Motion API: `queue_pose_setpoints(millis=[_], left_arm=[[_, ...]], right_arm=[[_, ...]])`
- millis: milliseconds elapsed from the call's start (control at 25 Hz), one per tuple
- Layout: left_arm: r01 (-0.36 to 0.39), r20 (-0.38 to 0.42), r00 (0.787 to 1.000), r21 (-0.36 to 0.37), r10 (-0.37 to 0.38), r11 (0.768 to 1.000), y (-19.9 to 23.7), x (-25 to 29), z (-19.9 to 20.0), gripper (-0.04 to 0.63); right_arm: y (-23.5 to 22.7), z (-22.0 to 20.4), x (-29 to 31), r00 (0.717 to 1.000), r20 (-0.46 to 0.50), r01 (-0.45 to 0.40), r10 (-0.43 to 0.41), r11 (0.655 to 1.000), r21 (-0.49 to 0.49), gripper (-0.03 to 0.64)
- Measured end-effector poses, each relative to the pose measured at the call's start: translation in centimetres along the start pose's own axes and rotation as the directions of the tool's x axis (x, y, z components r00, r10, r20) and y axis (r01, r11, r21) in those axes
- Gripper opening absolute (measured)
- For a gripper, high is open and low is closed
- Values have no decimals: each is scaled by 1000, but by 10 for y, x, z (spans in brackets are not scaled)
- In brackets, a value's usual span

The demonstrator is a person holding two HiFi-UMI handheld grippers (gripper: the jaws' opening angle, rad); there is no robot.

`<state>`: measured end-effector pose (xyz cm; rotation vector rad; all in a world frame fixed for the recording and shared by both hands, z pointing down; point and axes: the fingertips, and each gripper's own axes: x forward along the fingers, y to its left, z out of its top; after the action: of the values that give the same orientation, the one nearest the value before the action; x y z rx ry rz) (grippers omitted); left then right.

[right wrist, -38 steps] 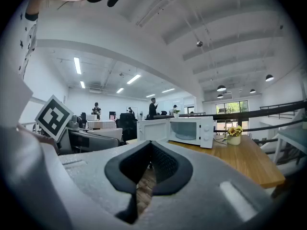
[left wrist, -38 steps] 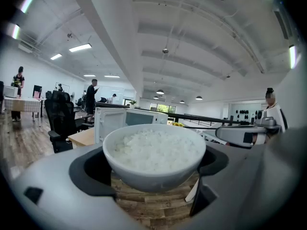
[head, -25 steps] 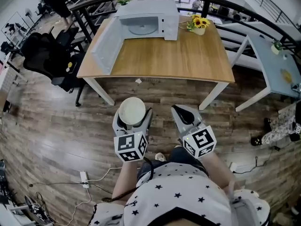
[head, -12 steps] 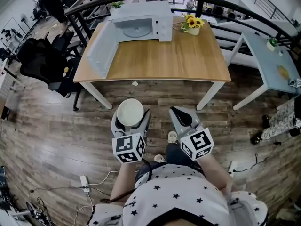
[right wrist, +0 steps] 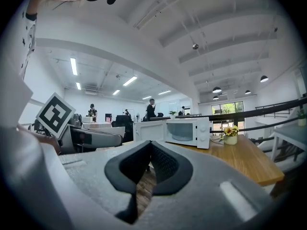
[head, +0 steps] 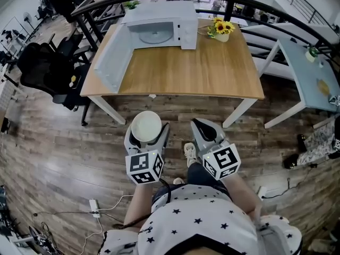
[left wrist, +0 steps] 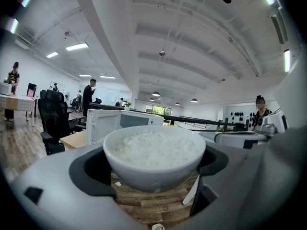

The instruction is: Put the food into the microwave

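Observation:
A white bowl of rice [head: 146, 127] [left wrist: 154, 155] sits clamped between the jaws of my left gripper [head: 147, 133], held over the wooden floor a short way in front of the table. My right gripper [head: 204, 129] hangs beside it with its jaws together and nothing in them. The white microwave [head: 159, 25] [right wrist: 184, 132] stands at the far left of the wooden table [head: 202, 68]. Its door [head: 109, 57] is swung wide open to the left, and the glass turntable shows inside.
A small pot of sunflowers [head: 222, 29] [right wrist: 230, 134] stands right of the microwave. Black office chairs [head: 40, 70] are left of the table, a pale side table [head: 311, 73] is at the right. Cables and a power strip [head: 94, 204] lie on the floor behind me.
The table and microwave have shifted slightly in the head view as I step on; a shoe now shows between the grippers. Both grippers hold the same pose, bowl still clamped.

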<state>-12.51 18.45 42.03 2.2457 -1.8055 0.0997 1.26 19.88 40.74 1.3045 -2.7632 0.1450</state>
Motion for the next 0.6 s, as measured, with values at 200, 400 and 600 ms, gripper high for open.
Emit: queue_pose_setpoints(millis=[200, 400, 600], left_arm=[[-9, 4, 1000, -4, 9, 1000, 9, 34, 8, 492], [-15, -1, 1000, -4, 15, 1000, 17, 74, 17, 492], [-20, -1, 1000, 1, 20, 1000, 23, 118, 31, 492]], right_arm=[[-22, 4, 29, 1000, 0, -13, 13, 1000, -10, 6], [-49, 11, 59, 1000, 4, -7, 7, 1000, 1, 5], [-81, 22, 93, 1000, 13, -16, 16, 1000, -3, 6]])
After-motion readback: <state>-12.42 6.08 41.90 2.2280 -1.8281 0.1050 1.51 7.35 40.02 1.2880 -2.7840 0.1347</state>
